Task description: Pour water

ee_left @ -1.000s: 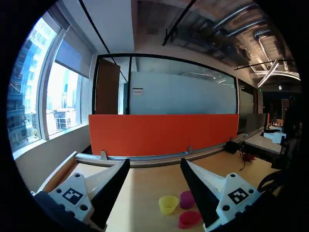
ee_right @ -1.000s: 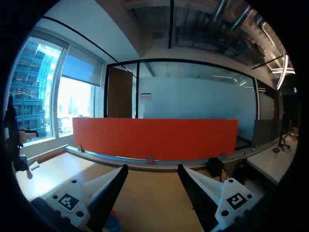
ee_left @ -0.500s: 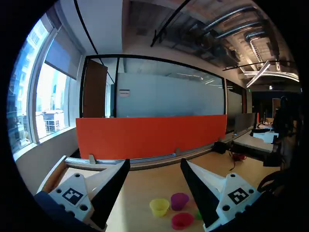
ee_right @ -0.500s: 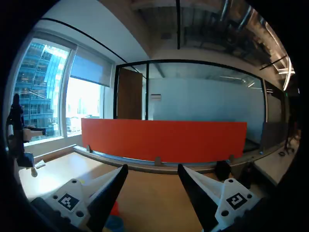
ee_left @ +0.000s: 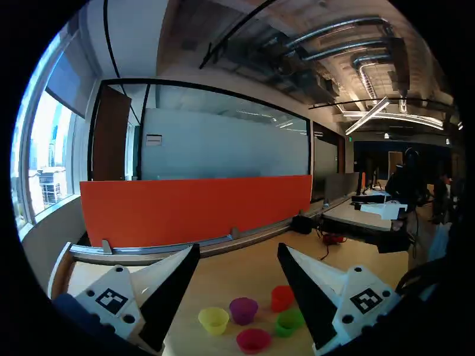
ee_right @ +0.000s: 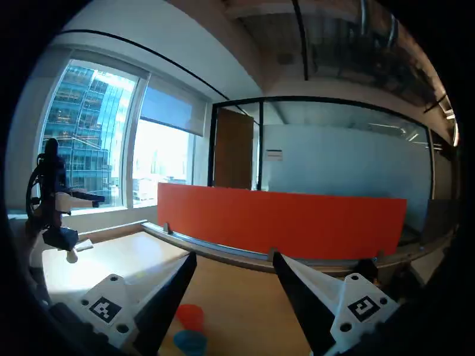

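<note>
The left gripper (ee_left: 237, 246) hung above the wooden desk (ee_left: 237, 277) with its jaws wide apart and nothing between them. Below and ahead of it, in the left gripper view, a cluster of small cups stood close together on the desk: a yellow cup (ee_left: 214, 319) leftmost, a purple cup (ee_left: 243, 310) just beside it, a pink cup (ee_left: 253, 340) nearest the camera, then a green cup (ee_left: 289, 320) and an orange-red cup (ee_left: 282, 296) against the right finger. An orange partition (ee_left: 196, 207) closed off the far edge. The right gripper (ee_right: 233, 255) was likewise spread open and empty, and low beside its left finger sat a red cup (ee_right: 191, 316) with a blue cup (ee_right: 190, 342) in front of it, near or touching. Whether any cup held water could not be told. By my reading the task was at its opening step, the approach, with no cup yet grasped. The next move called for lowering one gripper around a filled cup, closing gently on its wall, and keeping it upright
</note>
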`<state>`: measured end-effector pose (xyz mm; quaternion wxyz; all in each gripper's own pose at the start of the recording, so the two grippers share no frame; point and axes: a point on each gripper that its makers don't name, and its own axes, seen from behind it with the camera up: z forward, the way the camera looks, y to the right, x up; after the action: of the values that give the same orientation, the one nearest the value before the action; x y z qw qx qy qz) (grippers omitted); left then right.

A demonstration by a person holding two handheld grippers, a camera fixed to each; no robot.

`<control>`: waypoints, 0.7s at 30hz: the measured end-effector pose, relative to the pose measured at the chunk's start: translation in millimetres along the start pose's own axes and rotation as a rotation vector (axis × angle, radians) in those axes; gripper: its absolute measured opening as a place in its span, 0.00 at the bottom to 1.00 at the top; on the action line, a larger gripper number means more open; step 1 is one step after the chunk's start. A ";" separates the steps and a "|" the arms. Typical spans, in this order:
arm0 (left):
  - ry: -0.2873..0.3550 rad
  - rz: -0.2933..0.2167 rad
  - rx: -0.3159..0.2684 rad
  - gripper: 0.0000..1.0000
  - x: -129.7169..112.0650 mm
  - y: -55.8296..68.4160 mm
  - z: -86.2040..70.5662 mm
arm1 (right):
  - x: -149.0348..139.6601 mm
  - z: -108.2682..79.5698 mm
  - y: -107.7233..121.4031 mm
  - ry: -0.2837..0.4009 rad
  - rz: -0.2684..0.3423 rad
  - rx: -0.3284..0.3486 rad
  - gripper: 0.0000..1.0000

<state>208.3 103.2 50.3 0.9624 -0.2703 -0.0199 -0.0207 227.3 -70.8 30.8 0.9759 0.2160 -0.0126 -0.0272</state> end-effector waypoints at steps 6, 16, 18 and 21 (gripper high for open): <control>-0.030 0.035 -0.067 0.97 -10.4 16.1 4.8 | -6.8 2.6 -8.7 -0.027 -0.013 0.057 1.00; -0.088 0.089 -0.172 0.97 -31.2 41.8 14.4 | -6.8 0.9 -22.7 -0.056 -0.008 0.152 1.00; -0.102 0.093 -0.192 0.97 -36.2 46.2 16.4 | -9.0 0.6 -25.1 -0.065 -0.012 0.167 1.00; -0.128 0.099 -0.212 0.97 -45.4 50.1 20.0 | -12.3 0.1 -28.3 -0.077 -0.018 0.189 1.00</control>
<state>164.9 157.7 39.1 0.9251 -0.3717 -0.0656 0.0423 213.7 -95.7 18.8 0.9497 0.3061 -0.0509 -0.0428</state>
